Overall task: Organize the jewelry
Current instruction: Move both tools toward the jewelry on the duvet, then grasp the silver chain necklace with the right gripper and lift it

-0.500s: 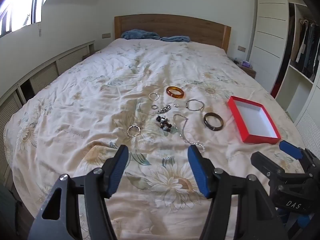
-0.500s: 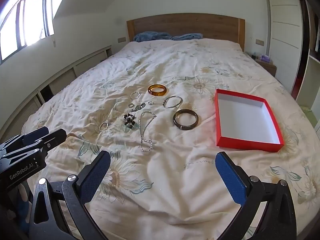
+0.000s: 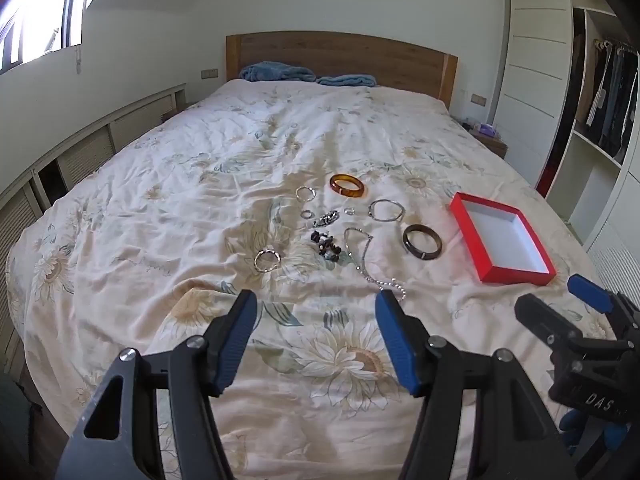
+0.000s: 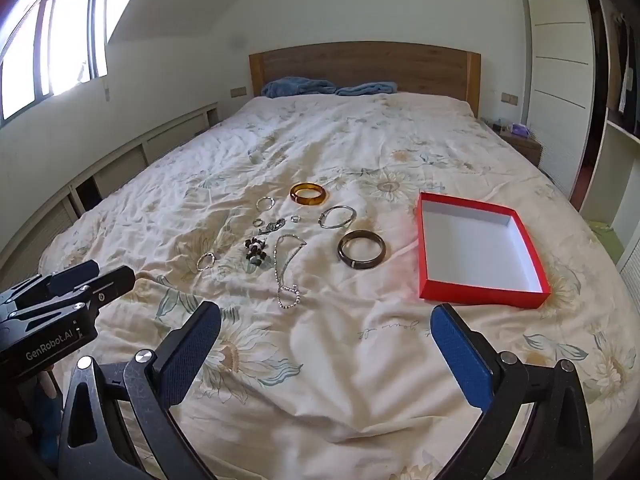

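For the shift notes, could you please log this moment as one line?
stage: start | left hand-held gripper: open, empty | right hand-held gripper: open, empty | jewelry: on bed | red box: empty

A bedroom in a home.

A wide bed fills the room under a crumpled sunflower-print cover, its wooden headboard against the far wall with blue pillows bunched below it. A window lets in daylight on the left above a run of low slatted cabinets. On the right stands a white wardrobe, clothes hanging in its open section, and a small nightstand sits beside the bed.
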`<state>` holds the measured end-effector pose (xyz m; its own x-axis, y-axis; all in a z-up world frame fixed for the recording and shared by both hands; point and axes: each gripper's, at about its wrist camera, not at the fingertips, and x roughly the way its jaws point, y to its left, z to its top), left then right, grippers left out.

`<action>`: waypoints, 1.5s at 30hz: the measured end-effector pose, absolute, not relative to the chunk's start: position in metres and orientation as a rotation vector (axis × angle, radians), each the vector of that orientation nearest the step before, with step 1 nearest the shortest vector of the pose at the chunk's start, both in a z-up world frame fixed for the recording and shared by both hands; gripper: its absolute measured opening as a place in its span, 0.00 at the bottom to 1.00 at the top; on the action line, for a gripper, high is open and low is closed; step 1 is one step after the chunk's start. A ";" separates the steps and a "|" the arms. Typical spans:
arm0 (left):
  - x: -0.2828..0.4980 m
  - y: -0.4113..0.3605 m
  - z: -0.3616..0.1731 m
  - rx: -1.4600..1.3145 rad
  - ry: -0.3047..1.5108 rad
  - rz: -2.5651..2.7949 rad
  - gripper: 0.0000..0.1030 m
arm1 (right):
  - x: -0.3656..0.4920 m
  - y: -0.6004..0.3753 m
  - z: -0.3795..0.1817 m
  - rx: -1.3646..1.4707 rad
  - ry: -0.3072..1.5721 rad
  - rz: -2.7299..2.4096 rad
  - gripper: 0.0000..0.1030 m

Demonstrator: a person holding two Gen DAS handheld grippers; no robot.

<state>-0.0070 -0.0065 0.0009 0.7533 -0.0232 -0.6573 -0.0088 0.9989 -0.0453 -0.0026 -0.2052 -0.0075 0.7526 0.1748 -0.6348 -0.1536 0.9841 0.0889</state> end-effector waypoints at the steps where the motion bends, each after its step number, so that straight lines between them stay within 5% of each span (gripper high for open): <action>1: -0.006 -0.006 0.000 -0.039 0.724 -0.007 0.58 | -0.002 -0.206 -0.008 0.038 0.702 0.179 1.00; 14: 0.016 0.020 -0.015 -0.063 0.769 0.042 0.58 | 0.018 -0.204 -0.035 0.089 0.738 0.235 1.00; 26: 0.066 0.037 -0.050 -0.101 0.868 0.035 0.58 | 0.060 -0.187 -0.061 0.078 0.789 0.330 0.83; 28: 0.079 0.041 -0.055 -0.118 0.870 0.039 0.58 | 0.072 -0.183 -0.065 0.078 0.799 0.350 0.71; 45: 0.166 0.059 -0.105 -0.162 0.913 0.010 0.51 | 0.157 -0.145 -0.108 0.113 0.888 0.489 0.60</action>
